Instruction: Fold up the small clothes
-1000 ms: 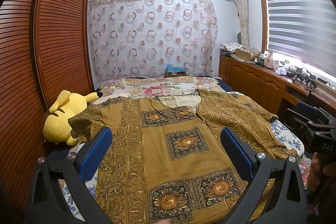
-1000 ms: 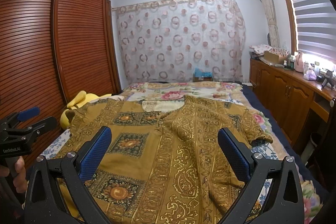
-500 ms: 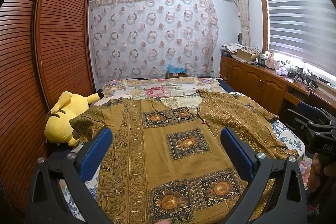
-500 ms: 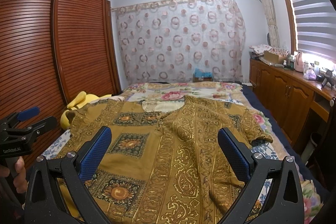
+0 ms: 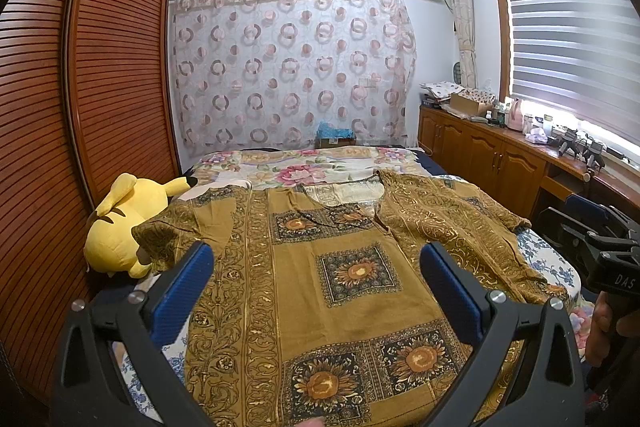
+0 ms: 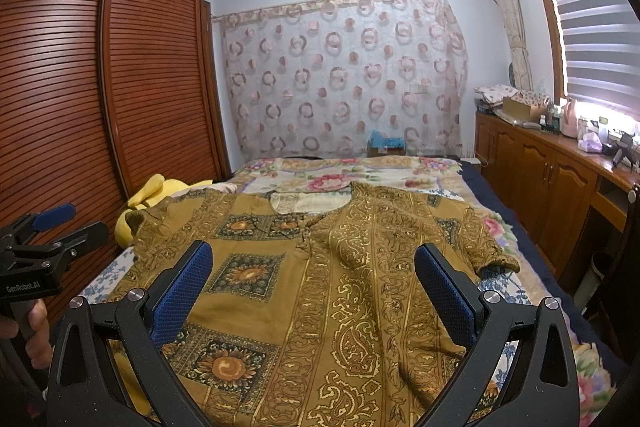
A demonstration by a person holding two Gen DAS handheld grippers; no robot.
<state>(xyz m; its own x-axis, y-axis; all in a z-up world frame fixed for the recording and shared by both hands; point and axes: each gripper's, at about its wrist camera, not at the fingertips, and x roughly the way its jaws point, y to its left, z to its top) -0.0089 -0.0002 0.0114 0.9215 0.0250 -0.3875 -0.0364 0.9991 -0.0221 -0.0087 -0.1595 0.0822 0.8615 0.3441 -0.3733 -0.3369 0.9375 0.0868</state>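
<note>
A mustard-brown patterned shirt (image 5: 344,267) with sunflower squares lies spread on the bed, neck toward the far end. Its right side is folded over onto the body, showing gold paisley (image 6: 384,267). The left short sleeve (image 5: 172,231) lies out flat. My left gripper (image 5: 316,263) is open and empty, held above the shirt's lower half. My right gripper (image 6: 310,263) is open and empty above the folded right side. The right gripper also shows at the right edge of the left wrist view (image 5: 596,239), and the left gripper at the left edge of the right wrist view (image 6: 44,239).
A yellow plush toy (image 5: 124,223) lies at the bed's left edge beside the slatted wardrobe (image 5: 80,107). A floral quilt (image 5: 304,171) covers the far end of the bed. Wooden cabinets (image 5: 492,155) with clutter run along the right wall under the window.
The left wrist view has shifted slightly, the toy and shirt drifting a little right. The shirt and both open grippers are otherwise unchanged.
</note>
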